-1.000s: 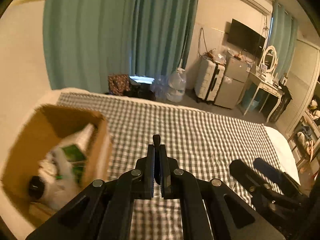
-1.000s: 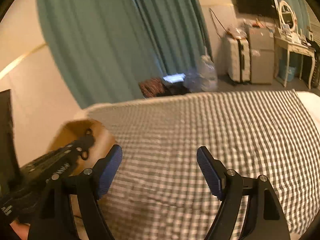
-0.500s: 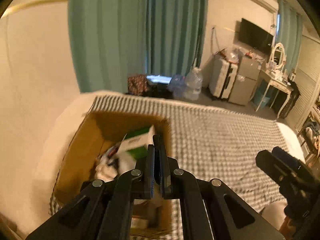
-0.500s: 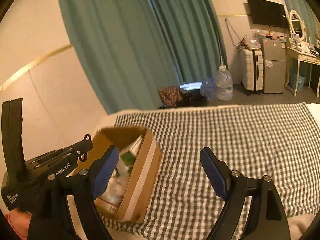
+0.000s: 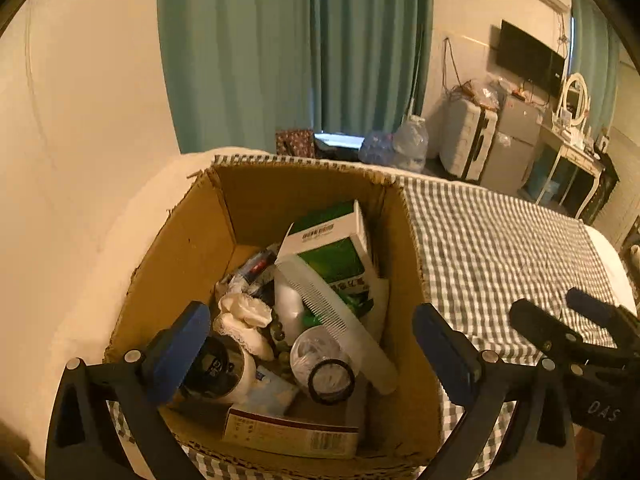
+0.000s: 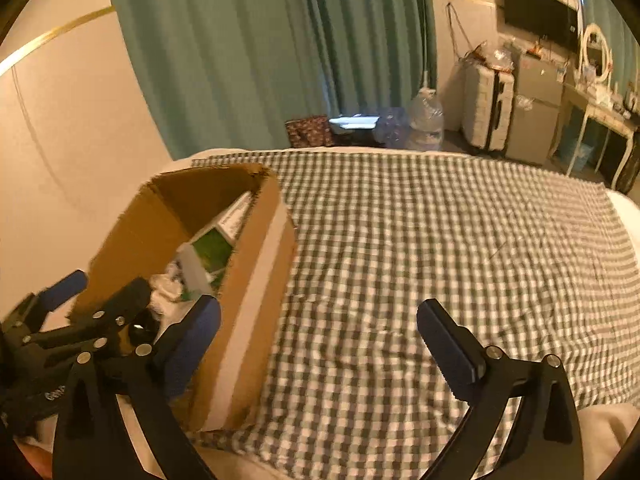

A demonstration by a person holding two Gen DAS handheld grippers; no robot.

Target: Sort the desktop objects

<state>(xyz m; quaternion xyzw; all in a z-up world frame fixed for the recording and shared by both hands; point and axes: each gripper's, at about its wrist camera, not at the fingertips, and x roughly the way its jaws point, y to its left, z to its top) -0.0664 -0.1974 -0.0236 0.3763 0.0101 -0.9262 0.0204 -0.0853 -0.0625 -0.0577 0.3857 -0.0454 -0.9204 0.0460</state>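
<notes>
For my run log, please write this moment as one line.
left gripper: open, over cardboard box | right gripper: open, empty, above checked cloth | box: comb, green carton inside

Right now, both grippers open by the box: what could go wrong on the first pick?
1. The left gripper, whose jaws have just opened with nothing between them, hangs over a crowded cardboard box. The white comb lies across the green-and-white carton and a clear round lid, so closing there may catch several things.
2. The right gripper, also just opened and empty, has one finger near the box wall; a descent may knock it.
</notes>
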